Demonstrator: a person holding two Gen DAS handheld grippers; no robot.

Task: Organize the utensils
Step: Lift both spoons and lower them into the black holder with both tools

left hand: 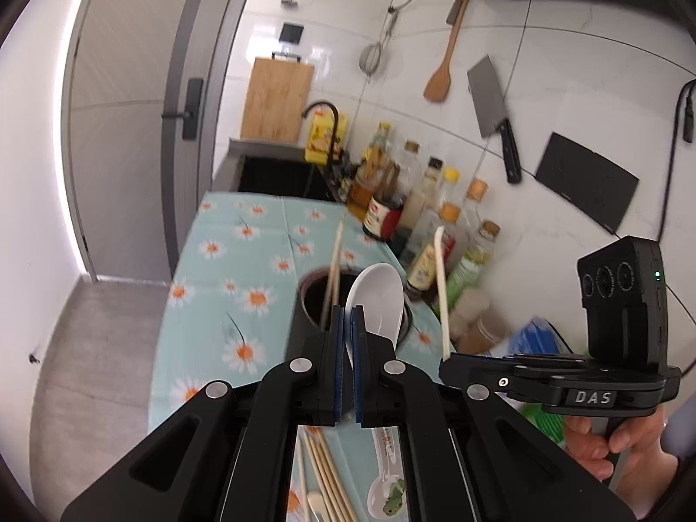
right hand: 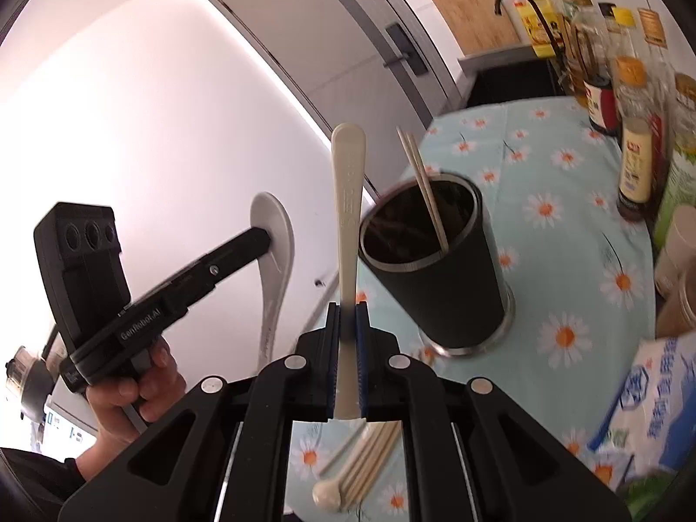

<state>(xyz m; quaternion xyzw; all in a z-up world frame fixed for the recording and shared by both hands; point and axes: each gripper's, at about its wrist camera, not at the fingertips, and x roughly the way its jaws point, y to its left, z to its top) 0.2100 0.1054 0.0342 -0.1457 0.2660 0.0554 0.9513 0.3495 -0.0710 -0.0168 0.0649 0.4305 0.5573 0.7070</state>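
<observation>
Spoons are pinched tight: a white spoon [left hand: 377,300] in the left claw [left hand: 348,317], a cream spoon [right hand: 348,200] in the right claw [right hand: 348,317]. Each should be lowered slowly, handle first, into the dark cup [right hand: 439,269] just ahead.

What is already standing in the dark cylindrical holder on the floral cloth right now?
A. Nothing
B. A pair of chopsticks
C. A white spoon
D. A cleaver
B: a pair of chopsticks leans inside the dark holder, while the white spoon is gripped in the left tool, outside it.
</observation>
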